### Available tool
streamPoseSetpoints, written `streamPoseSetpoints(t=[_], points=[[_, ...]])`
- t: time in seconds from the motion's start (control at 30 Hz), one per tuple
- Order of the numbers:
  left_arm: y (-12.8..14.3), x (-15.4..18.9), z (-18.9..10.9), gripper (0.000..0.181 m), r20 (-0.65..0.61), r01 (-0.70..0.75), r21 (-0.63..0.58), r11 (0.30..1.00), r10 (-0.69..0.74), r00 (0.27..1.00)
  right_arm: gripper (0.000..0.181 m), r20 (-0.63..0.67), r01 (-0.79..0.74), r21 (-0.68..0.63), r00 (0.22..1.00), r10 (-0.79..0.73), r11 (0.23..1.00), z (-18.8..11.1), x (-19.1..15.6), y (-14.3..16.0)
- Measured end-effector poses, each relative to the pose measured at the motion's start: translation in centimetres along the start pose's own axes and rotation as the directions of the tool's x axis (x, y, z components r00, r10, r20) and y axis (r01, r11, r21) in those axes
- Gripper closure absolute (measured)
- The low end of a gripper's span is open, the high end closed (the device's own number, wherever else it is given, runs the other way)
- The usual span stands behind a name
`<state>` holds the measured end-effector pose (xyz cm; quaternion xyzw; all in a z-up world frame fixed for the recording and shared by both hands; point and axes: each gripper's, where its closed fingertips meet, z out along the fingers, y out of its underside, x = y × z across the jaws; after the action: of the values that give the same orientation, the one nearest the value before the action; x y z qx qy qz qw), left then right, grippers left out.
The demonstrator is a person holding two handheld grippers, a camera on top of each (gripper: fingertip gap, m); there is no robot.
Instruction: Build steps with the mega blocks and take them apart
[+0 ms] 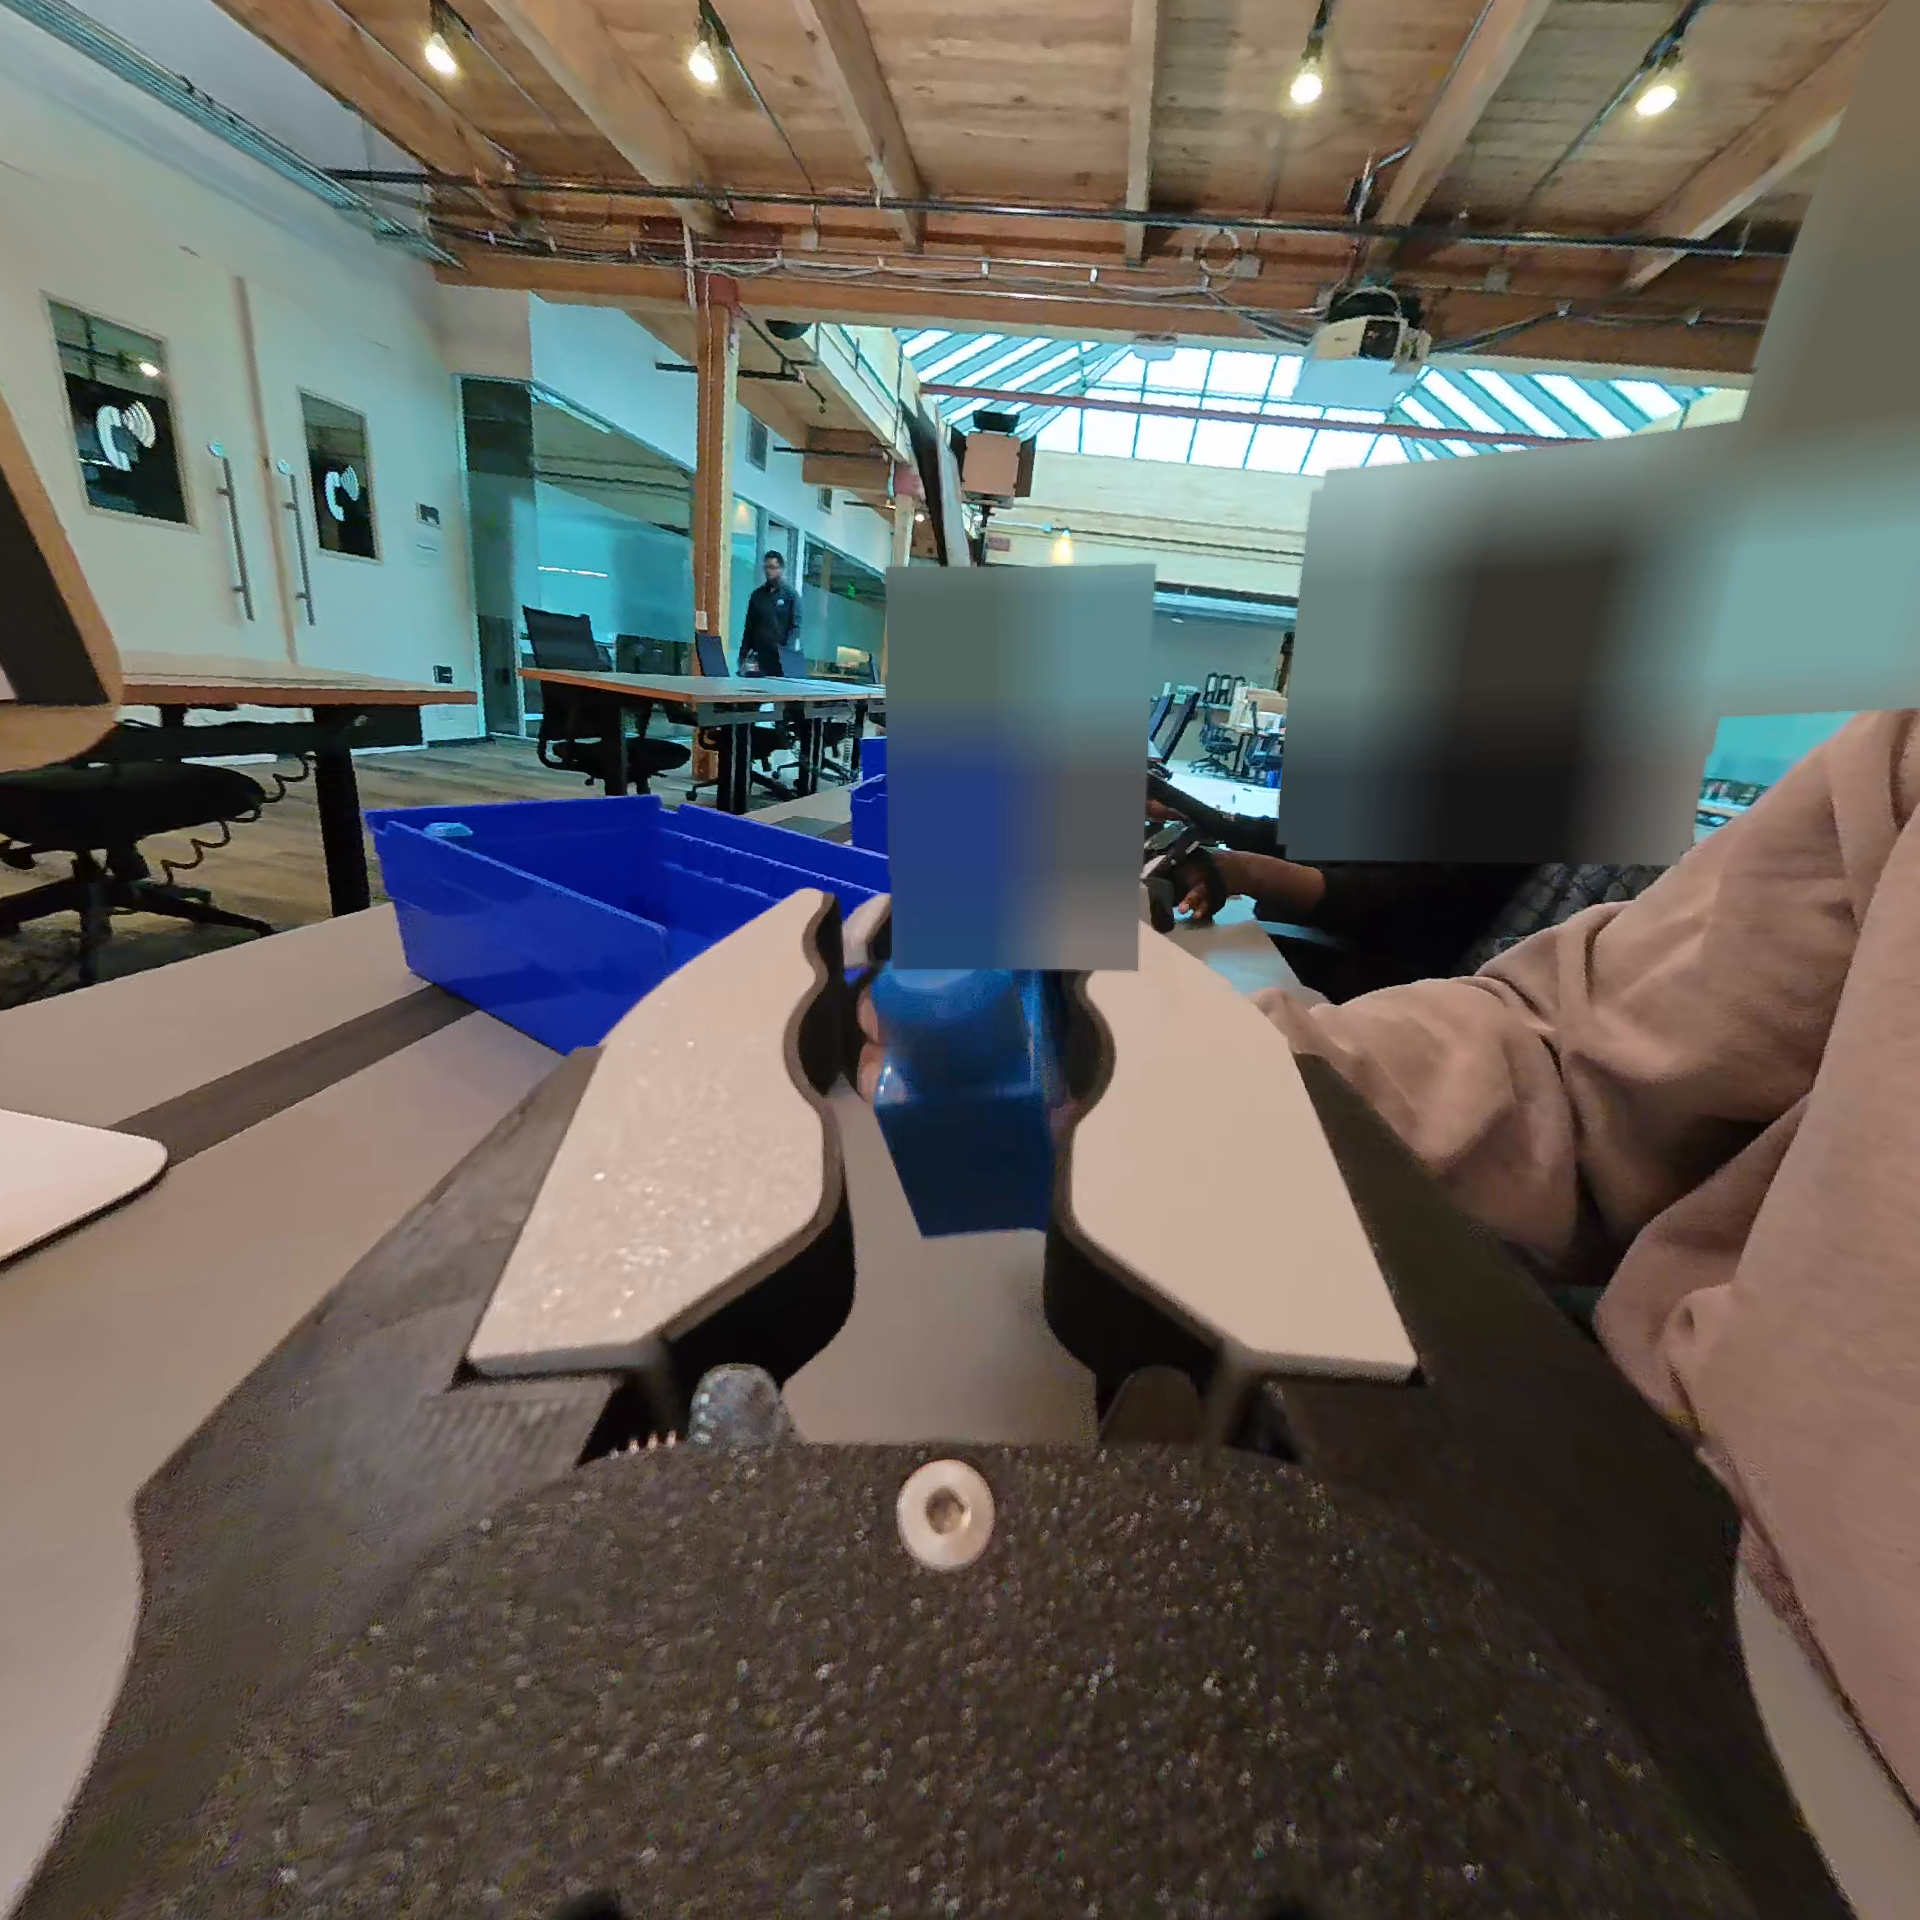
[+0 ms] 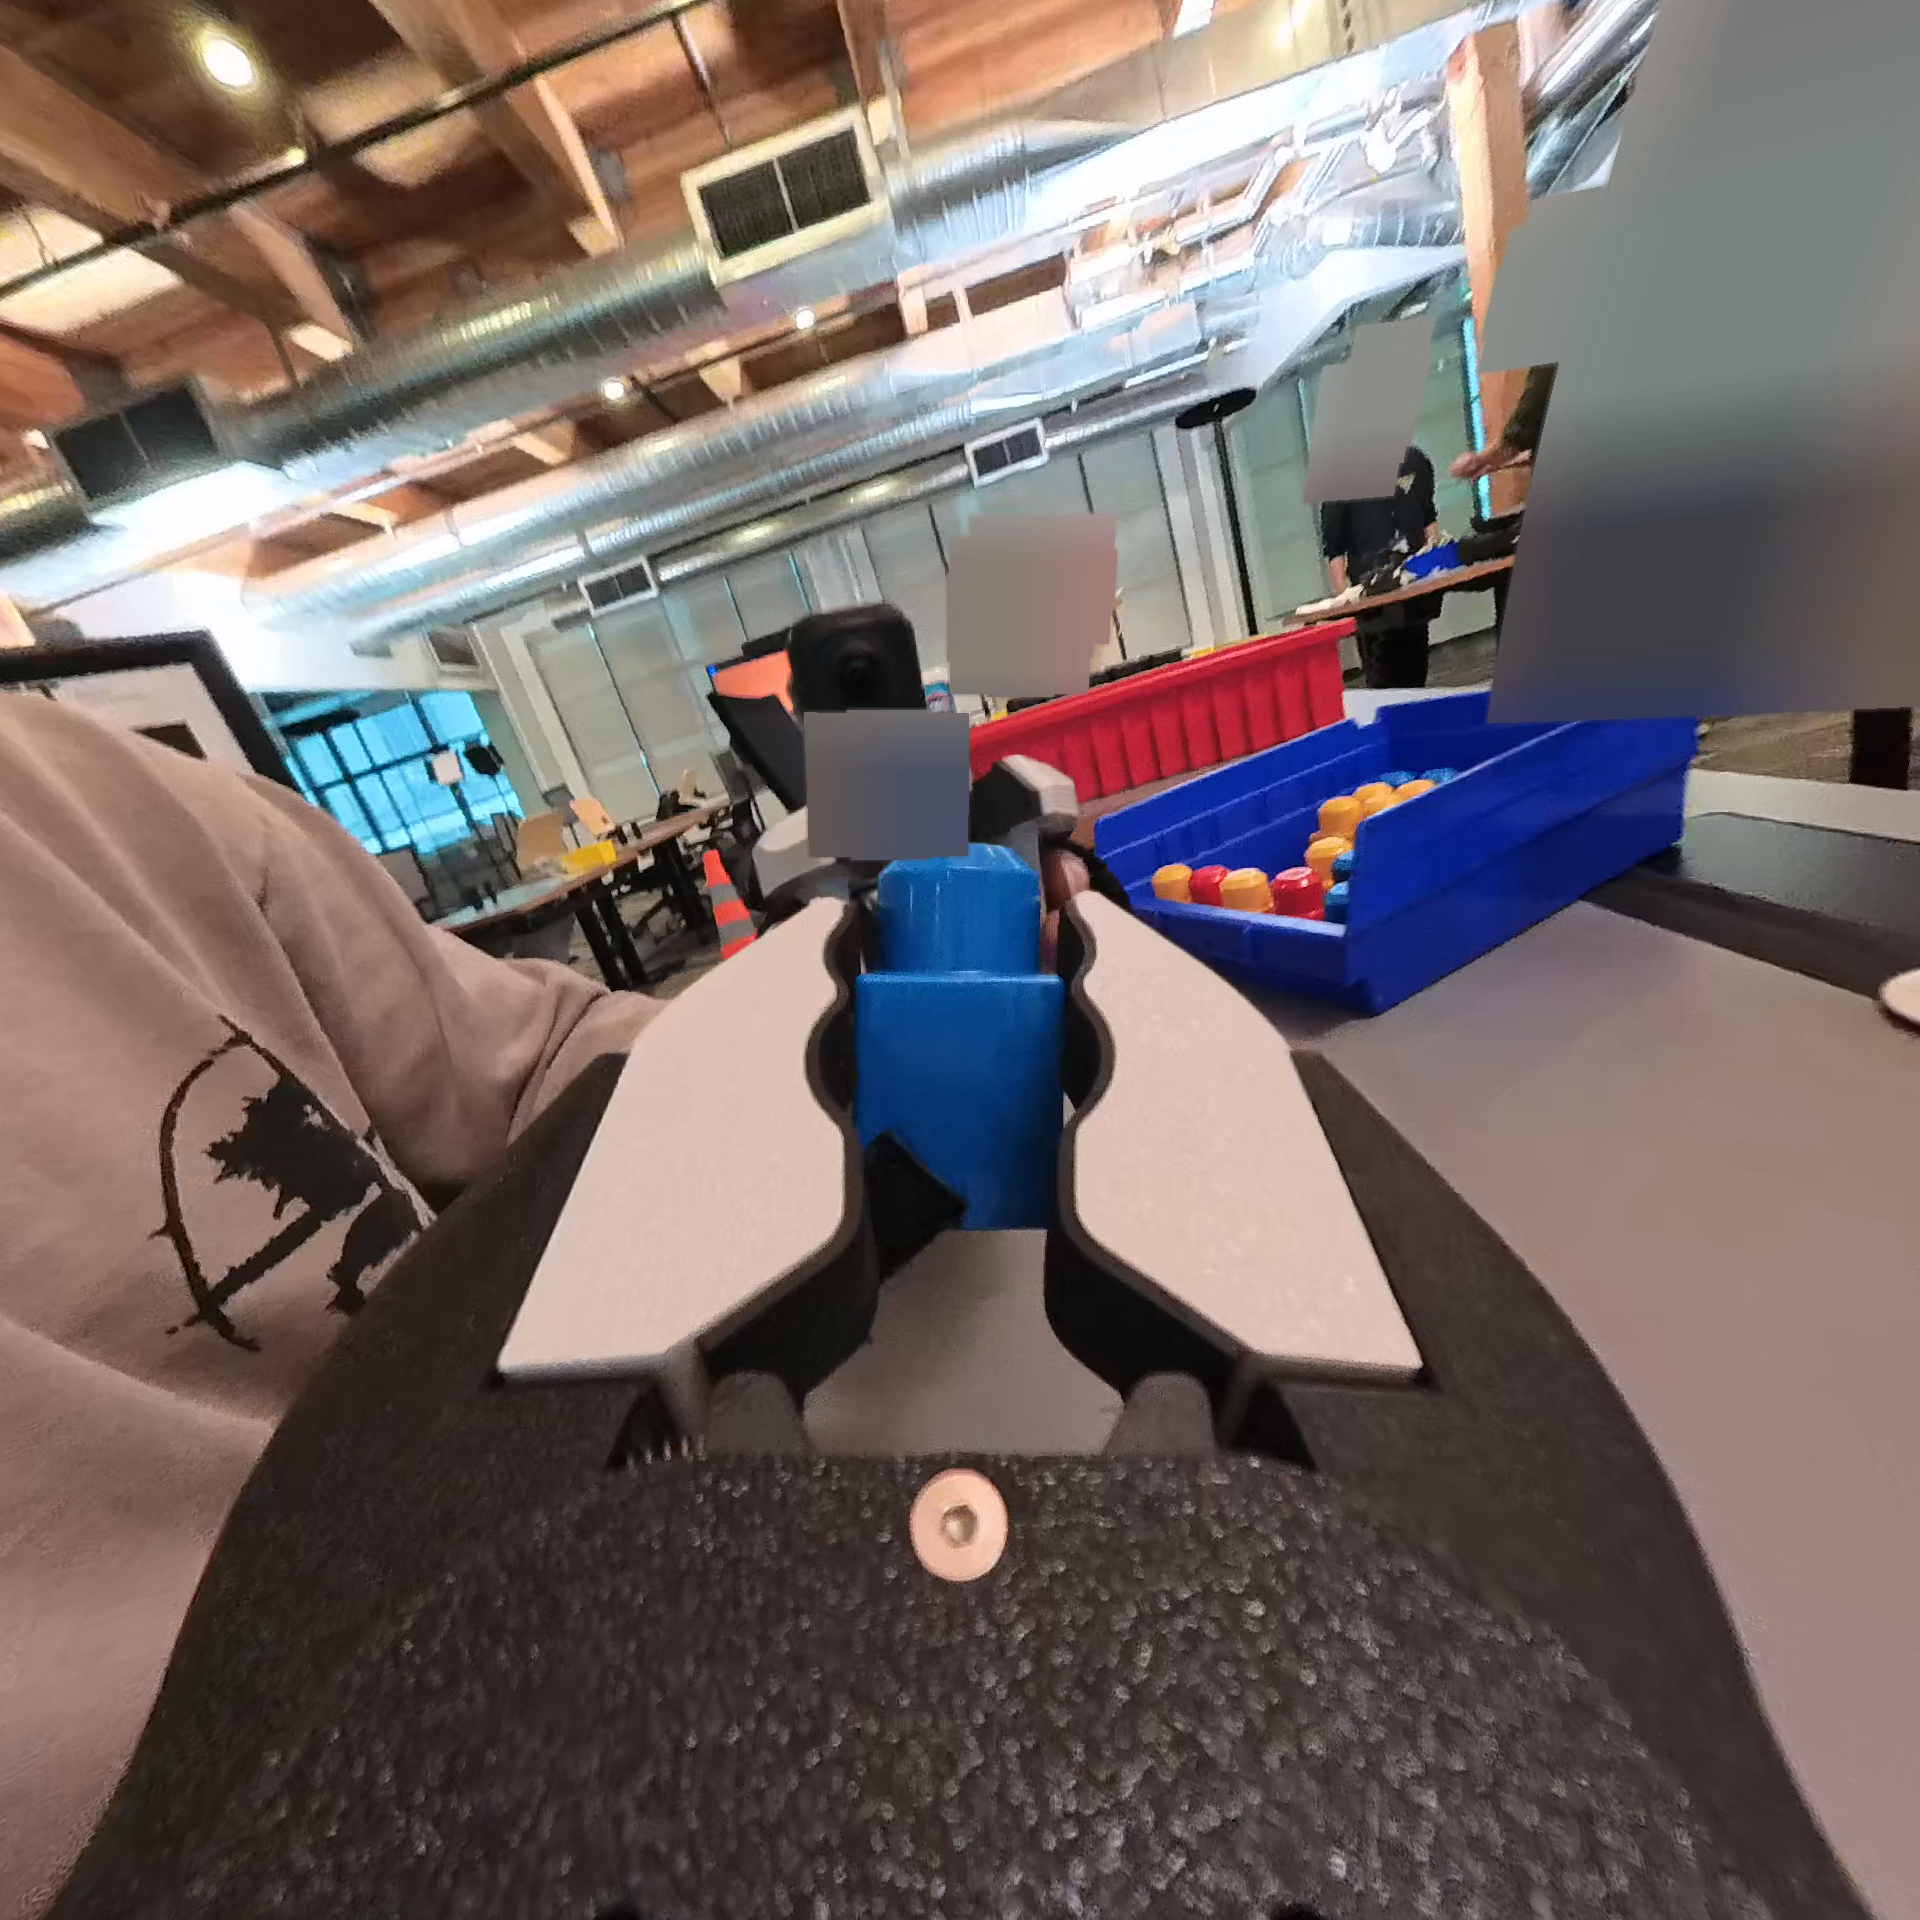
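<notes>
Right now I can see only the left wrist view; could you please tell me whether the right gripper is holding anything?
Observer: Yes, the right gripper is shut on a blue block.
Operator: Thank you. Are there any spare blocks nearby?
Observer: Yes, loose blocks in yellow, red and blue lie in a blue bin to the right of that gripper.
Operator: Is anything behind that bin?
Observer: A red bin stands just behind it.
</notes>
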<state>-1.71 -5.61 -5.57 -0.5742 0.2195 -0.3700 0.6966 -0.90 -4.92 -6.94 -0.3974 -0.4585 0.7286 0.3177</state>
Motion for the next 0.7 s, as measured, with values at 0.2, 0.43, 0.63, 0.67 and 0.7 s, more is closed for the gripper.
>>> streamPoseSetpoints(t=[0.2, 0.43, 0.63, 0.67, 0.7], points=[[2.1, 0.7, 1.0, 0.130, -0.044, 0.045, -0.067, 0.997, -0.048, 0.998, 0.146, 0.017, -0.048, 0.210, 0.999, 0.045, 0.977, -1.4, 0.0, -3.6], [1.5, 0.4, 1.9, 0.145, -0.036, 0.117, -0.019, 0.993, -0.118, 0.992, 0.146, 0.016, -0.066, 0.277, 0.998, 0.064, 0.959, -1.1, 0.1, -4.2], [-1.1, -0.1, 0.0, 0.146, -0.047, 0.123, 0.087, 0.989, -0.119, 0.992, 0.146, -0.020, 0.045, -0.022, 0.999, -0.045, 0.999, 1.1, 0.0, 0.7], [-1.2, 0.0, -0.2, 0.146, -0.053, 0.113, 0.090, 0.990, -0.109, 0.993, 0.146, -0.019, 0.061, -0.043, 0.998, -0.061, 0.997, 1.4, -0.2, 1.1], [-1.3, 0.1, -0.2, 0.146, -0.054, 0.104, 0.088, 0.991, -0.100, 0.994, 0.146, -0.017, 0.063, -0.048, 0.998, -0.063, 0.997, 1.5, -0.4, 1.3]])
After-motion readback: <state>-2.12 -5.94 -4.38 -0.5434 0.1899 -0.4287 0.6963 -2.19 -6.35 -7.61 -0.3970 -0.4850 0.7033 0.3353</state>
